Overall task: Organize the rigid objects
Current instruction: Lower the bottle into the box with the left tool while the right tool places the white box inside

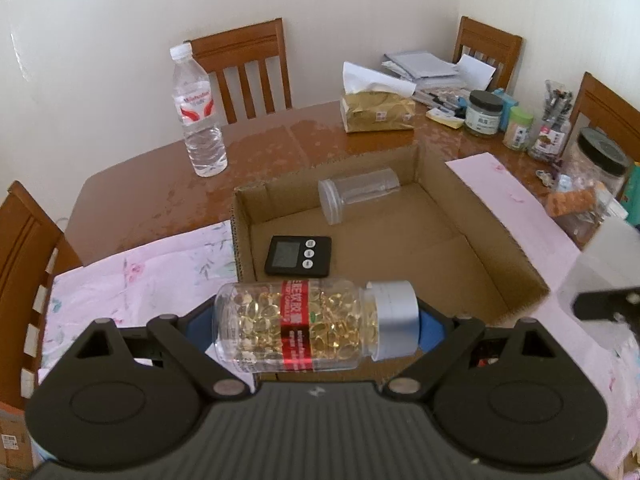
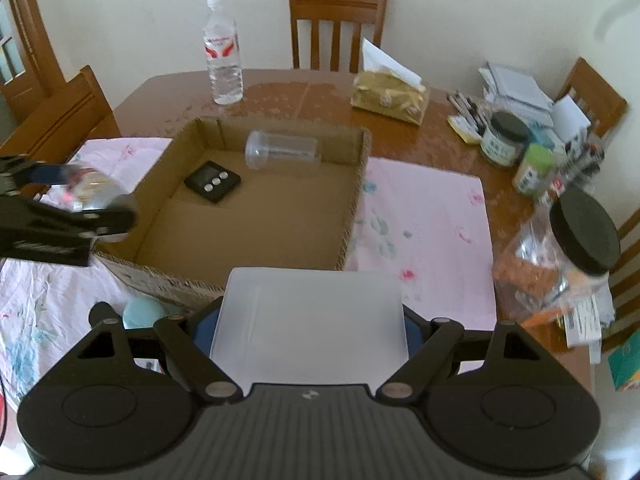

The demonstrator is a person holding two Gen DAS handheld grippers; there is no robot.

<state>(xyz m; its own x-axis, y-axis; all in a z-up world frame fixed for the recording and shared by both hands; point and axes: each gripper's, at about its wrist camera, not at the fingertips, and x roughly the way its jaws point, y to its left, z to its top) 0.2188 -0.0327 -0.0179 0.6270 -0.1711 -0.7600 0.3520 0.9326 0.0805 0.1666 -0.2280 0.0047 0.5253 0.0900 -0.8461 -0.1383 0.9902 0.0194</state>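
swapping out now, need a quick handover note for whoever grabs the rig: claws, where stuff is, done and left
Left claw: shut on the capsule bottle, held sideways just short of the box.
Right claw: shut on a white container, at the box's near wall.
Done: timer and clear jar, lying on its side, are in the box.
Left: set both held items in the box. A teal object lies on the cloth by the box; the water bottle stands on the table beyond it.

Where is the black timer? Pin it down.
The black timer lies flat inside the cardboard box, near its left wall, just in front of the empty clear jar.
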